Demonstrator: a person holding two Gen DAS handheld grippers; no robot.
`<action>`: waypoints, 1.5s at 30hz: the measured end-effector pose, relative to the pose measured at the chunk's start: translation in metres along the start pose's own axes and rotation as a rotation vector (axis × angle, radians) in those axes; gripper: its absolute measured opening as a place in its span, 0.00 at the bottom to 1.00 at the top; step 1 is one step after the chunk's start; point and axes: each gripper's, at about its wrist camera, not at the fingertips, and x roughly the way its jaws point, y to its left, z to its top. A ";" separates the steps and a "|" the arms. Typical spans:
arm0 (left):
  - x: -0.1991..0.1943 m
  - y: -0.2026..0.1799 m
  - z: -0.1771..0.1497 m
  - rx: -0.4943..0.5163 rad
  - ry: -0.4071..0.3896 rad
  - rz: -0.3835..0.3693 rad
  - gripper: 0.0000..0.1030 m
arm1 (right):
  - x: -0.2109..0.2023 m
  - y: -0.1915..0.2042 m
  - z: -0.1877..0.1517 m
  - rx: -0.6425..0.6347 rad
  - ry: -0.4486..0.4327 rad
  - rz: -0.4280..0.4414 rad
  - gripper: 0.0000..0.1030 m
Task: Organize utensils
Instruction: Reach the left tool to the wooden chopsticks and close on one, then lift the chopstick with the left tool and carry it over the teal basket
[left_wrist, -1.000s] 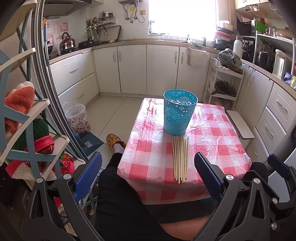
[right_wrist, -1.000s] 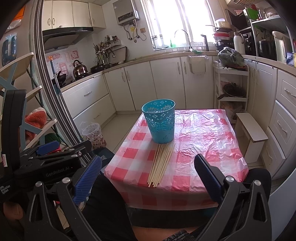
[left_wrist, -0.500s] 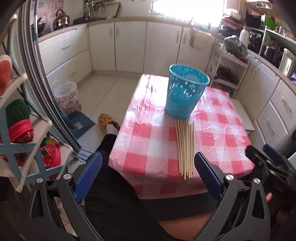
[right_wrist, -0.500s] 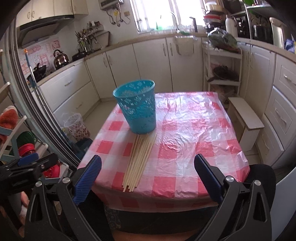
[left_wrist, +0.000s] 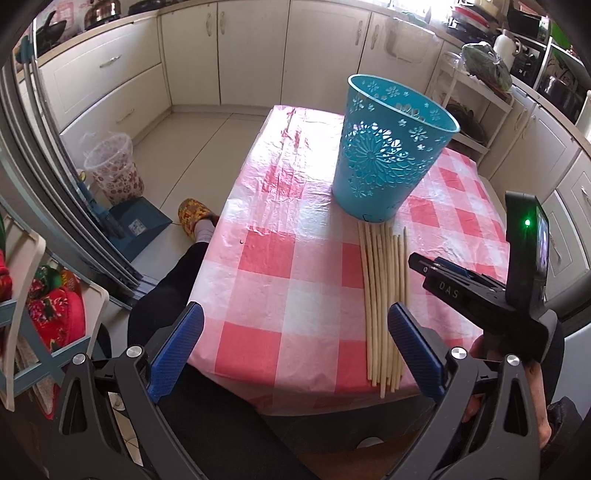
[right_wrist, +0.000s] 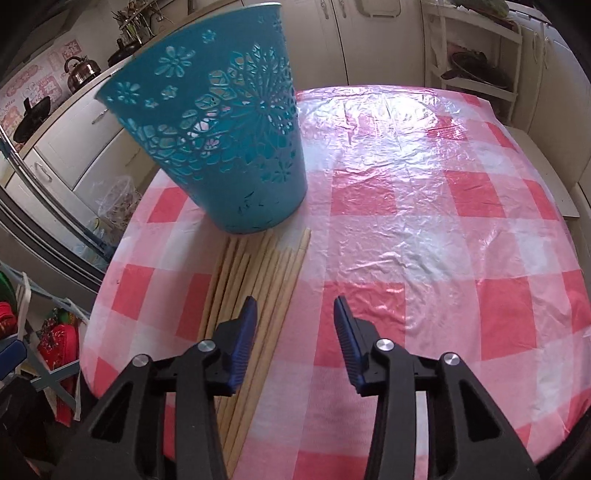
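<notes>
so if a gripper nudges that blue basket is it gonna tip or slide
The blue basket looks like thin cut-out plastic, so probably light. It is tall with a base narrower than its rim, so a high push may tip it. The tablecloth looks glossy, so a low push likely slides it.

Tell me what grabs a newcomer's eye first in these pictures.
The teal cut-out basket stands upright on the pink-checked tablecloth, the brightest thing in view. Right in front of it lies a tidy row of wooden chopsticks, running to the table's near edge. The right gripper, its jaws just narrowed with nothing clamped, hangs over that row's right side.
</notes>
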 end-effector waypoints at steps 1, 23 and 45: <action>0.006 0.000 0.003 -0.001 0.008 0.000 0.93 | 0.003 0.001 0.002 -0.005 -0.005 -0.005 0.37; 0.104 -0.054 0.040 0.134 0.059 0.024 0.88 | 0.016 0.001 -0.007 -0.285 0.006 0.033 0.16; 0.138 -0.089 0.054 0.241 0.084 -0.031 0.05 | 0.011 -0.033 0.005 -0.207 -0.007 0.101 0.17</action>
